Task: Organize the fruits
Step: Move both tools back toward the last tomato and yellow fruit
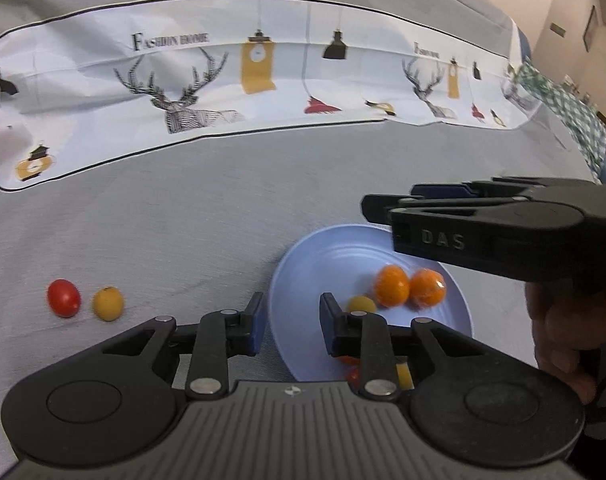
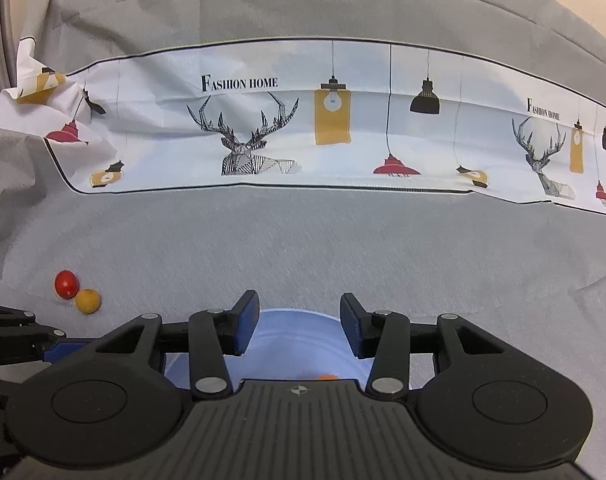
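Note:
A light blue plate (image 1: 315, 264) holds two orange fruits (image 1: 391, 285), a small yellow one (image 1: 361, 304) and more small fruits partly hidden under my left gripper. My left gripper (image 1: 291, 310) is open and empty over the plate's left rim. A red cherry tomato (image 1: 63, 297) and a yellow one (image 1: 108, 303) lie on the grey cloth to the left; they also show in the right wrist view, red (image 2: 66, 284) and yellow (image 2: 88, 301). My right gripper (image 2: 299, 320) is open and empty above the plate (image 2: 295, 336). It shows from the side in the left wrist view (image 1: 387, 210).
A white patterned cloth (image 2: 303, 120) with deer and lamps lies across the back of the grey tablecloth (image 2: 303, 240). A green checked cloth (image 1: 563, 108) lies at the far right.

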Demonstrator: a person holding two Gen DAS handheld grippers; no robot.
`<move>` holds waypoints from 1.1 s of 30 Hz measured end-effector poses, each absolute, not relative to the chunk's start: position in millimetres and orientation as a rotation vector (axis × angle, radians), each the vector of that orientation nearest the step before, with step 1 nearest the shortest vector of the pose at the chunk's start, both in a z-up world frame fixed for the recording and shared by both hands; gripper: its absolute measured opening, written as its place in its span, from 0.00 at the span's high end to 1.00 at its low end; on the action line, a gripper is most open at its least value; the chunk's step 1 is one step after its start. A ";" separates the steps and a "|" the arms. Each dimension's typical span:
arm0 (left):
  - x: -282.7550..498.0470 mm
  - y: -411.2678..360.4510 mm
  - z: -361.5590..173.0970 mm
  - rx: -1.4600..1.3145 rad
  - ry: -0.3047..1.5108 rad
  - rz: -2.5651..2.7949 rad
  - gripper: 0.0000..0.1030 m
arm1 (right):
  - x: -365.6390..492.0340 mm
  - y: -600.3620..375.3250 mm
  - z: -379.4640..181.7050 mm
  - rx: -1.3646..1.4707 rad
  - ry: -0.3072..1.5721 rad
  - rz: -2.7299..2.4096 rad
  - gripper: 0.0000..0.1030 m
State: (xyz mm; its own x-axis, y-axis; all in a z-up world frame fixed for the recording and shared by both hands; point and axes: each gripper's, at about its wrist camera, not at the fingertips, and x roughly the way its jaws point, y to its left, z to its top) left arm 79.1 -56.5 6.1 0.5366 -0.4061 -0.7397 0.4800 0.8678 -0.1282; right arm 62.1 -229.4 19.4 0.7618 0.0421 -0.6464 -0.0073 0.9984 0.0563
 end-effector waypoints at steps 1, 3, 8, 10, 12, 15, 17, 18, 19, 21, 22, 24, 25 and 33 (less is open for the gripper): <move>80.0 -54.4 6.7 0.089 0.852 -0.519 0.71 | 62.1 -228.3 19.9 0.053 0.701 0.029 0.54; 81.6 -50.4 8.3 0.078 0.845 -0.503 0.73 | 62.3 -225.3 20.9 0.054 0.693 0.032 0.55; 85.8 -39.2 12.3 0.047 0.832 -0.455 0.73 | 62.4 -216.0 24.6 0.066 0.667 0.044 0.56; 87.6 -35.3 13.7 0.037 0.828 -0.438 0.73 | 61.9 -211.1 26.2 0.071 0.656 0.049 0.57; 88.6 -32.3 14.7 0.030 0.826 -0.422 0.73 | 61.7 -205.8 27.6 0.076 0.647 0.056 0.58; 90.4 -27.1 16.2 0.022 0.820 -0.396 0.73 | 62.0 -197.6 28.9 0.082 0.638 0.066 0.58; 91.5 -23.3 17.0 0.016 0.818 -0.379 0.73 | 61.5 -191.7 30.1 0.087 0.630 0.068 0.58; 92.2 -21.2 17.4 0.013 0.817 -0.370 0.73 | 61.6 -189.3 30.6 0.090 0.626 0.069 0.58; 92.9 -19.0 17.8 0.008 0.816 -0.360 0.73 | 61.5 -186.6 31.2 0.095 0.622 0.069 0.58; 94.5 -13.7 18.7 -0.008 0.815 -0.337 0.73 | 60.6 -182.9 31.9 0.104 0.615 0.069 0.59; 95.4 -10.5 19.4 -0.017 0.813 -0.320 0.73 | 60.7 -181.0 32.2 0.109 0.612 0.069 0.60; 97.4 -3.8 20.1 -0.033 0.812 -0.283 0.73 | 61.0 -177.2 32.0 0.116 0.612 0.070 0.61; 98.6 -0.6 20.5 -0.042 0.813 -0.267 0.73 | 61.2 -175.1 31.5 0.118 0.614 0.074 0.64; 103.8 15.6 23.2 -0.061 0.800 -0.185 0.76 | 60.3 -159.7 30.4 0.128 0.603 0.106 0.74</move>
